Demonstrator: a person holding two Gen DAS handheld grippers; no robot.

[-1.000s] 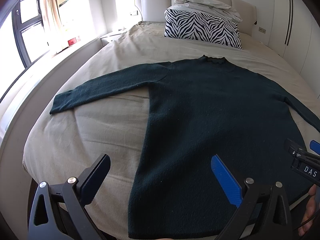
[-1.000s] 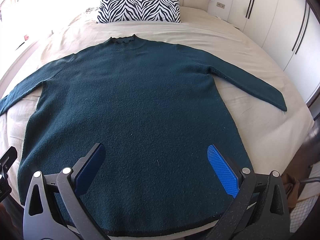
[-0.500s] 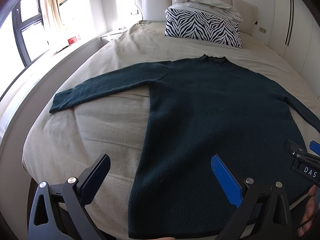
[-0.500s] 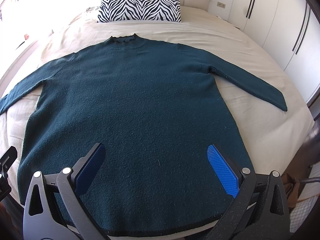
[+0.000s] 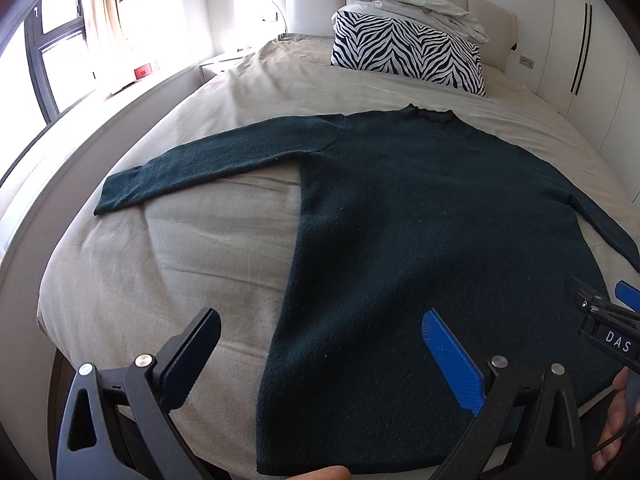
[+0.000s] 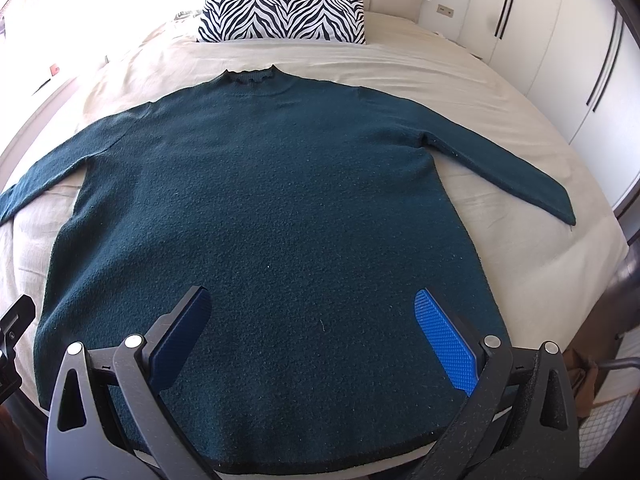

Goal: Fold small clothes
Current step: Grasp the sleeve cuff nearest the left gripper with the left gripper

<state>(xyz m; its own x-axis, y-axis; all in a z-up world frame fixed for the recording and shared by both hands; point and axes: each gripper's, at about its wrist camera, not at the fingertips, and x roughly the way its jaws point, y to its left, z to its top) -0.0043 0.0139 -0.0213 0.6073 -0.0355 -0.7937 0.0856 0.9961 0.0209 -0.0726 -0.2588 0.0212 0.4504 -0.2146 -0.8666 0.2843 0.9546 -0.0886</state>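
Far left in the left wrist view: a window with a pale curtain, then the beige bed stretching back to a padded headboard. Left gripper held low at the foot of the bed, pointing forward toward the headboard, fingers spread wide with nothing between them, hovering just above the fabric; left finger over bare sheet, blue-padded right finger over the garment's lower body.

Spread flat across the middle of the bed: a dark teal sweater, front up, collar toward the headboard, hem at the near edge, both sleeves stretched outward and slightly down. Left sleeve lying on the sheet, cuff near the bed's left side. Behind the collar, well apart from it, a zebra-striped pillow with crumpled white bedding on top.

Right gripper likewise low at the hem, aimed up the sweater's middle, fingers wide apart and holding nothing, both poised over the lower body of the knit. Right sleeve angled toward the bed's right edge. Farthest right: white wardrobe doors with dark vertical handles.
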